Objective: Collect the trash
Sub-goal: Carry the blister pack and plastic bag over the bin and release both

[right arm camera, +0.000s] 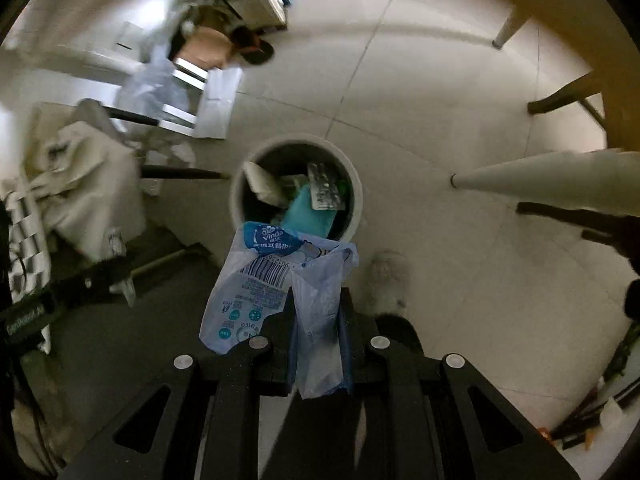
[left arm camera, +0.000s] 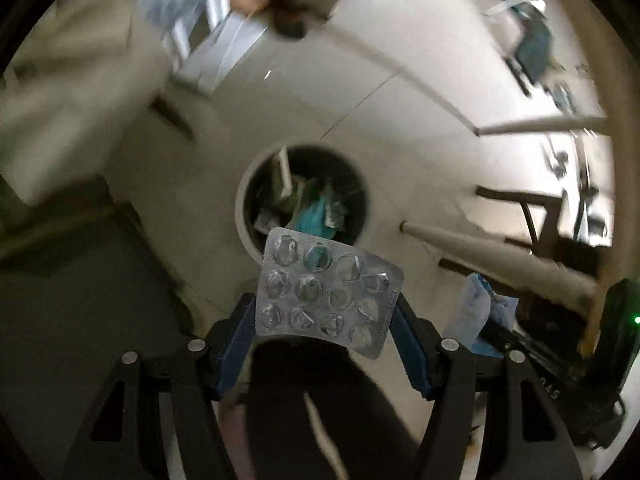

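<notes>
A round white trash bin [left arm camera: 244, 216] stands on the tiled floor below both grippers, with paper, teal packaging and wrappers inside; it also shows in the right wrist view [right arm camera: 356, 200]. An empty silver blister pack [left arm camera: 328, 292] is between the fingers of my left gripper [left arm camera: 325, 316], whose jaws stand wide apart; it hangs above the bin's near rim. My right gripper [right arm camera: 318, 320] is shut on a pale blue Vinda tissue wrapper [right arm camera: 256, 280], held above the bin's near rim. Another blister pack [right arm camera: 325, 192] lies inside the bin.
A white table leg [right arm camera: 540, 184] slants in from the right, also seen in the left wrist view [left arm camera: 480, 248]. A chair with draped beige cloth [right arm camera: 80, 176] stands left. Bags and boxes [right arm camera: 208, 92] lie farther back on the floor.
</notes>
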`<state>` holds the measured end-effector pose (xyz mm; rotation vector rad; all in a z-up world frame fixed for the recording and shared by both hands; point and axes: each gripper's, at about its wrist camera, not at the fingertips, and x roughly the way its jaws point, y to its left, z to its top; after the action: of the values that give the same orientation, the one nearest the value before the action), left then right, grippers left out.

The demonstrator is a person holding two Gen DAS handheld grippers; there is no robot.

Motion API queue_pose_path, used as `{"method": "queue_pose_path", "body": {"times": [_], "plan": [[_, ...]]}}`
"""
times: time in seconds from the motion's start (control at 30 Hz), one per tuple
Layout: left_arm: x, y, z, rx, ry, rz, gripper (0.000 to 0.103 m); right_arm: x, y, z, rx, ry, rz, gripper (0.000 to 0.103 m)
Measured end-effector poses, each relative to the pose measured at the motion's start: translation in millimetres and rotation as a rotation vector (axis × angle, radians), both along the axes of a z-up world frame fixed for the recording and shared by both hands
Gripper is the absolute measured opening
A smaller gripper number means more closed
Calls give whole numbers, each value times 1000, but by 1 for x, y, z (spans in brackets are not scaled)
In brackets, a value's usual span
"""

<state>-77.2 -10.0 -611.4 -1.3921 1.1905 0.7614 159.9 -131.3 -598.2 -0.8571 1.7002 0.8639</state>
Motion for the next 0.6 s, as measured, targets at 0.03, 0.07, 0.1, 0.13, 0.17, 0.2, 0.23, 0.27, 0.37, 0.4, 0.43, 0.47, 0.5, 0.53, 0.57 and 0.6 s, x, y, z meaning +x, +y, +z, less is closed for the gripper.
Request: {"method": "queue_pose_path", "body": {"times": [0.03,0.07,0.1,0.13,0.17,0.2,0.23,0.27,0.37,0.4,0.43,0.47,0.5,0.53,0.57,0.6], "plan": [[-2,1,-25,-20,-5,39,63,0,2,-29,-12,5,-5,18],[-4,3,-50,-44,-12,71,63,2,3,-46,-20,10,-14,18],[-6,3,-65,-58,-21,89,63,3,4,-70,-22,16,-24,18],[-7,3,-88,-77,-34,116,63,4,8,-84,-26,19,-23,18],[-8,5,-104,-91,-39,130,63,4,12,-106,-32,25,-22,18],[-7,7,-127,-108,-45,137,63,4,16,-125,-32,26,-21,18],[-6,8,-141,-114,-46,139,64,2,22,-141,-36,28,-13,18],[-5,10,-156,-122,-41,135,64,2,24,-153,-38,26,-10,18],[-6,14,-179,-138,-45,144,69,-2,33,-187,-47,39,6,18],[-6,16,-185,-140,-48,145,71,-3,36,-193,-47,42,11,18],[-7,15,-187,-138,-48,145,72,-4,38,-200,-47,46,19,19],[-7,15,-189,-135,-47,144,74,-6,40,-206,-49,52,28,21],[-6,15,-189,-131,-43,143,76,-7,40,-211,-49,62,31,23],[-7,14,-186,-123,-35,140,85,-8,41,-213,-50,59,38,28],[-9,14,-184,-119,-30,138,97,-11,42,-213,-49,58,46,41],[-10,13,-180,-116,-26,136,100,-14,44,-213,-43,62,54,48]]}}
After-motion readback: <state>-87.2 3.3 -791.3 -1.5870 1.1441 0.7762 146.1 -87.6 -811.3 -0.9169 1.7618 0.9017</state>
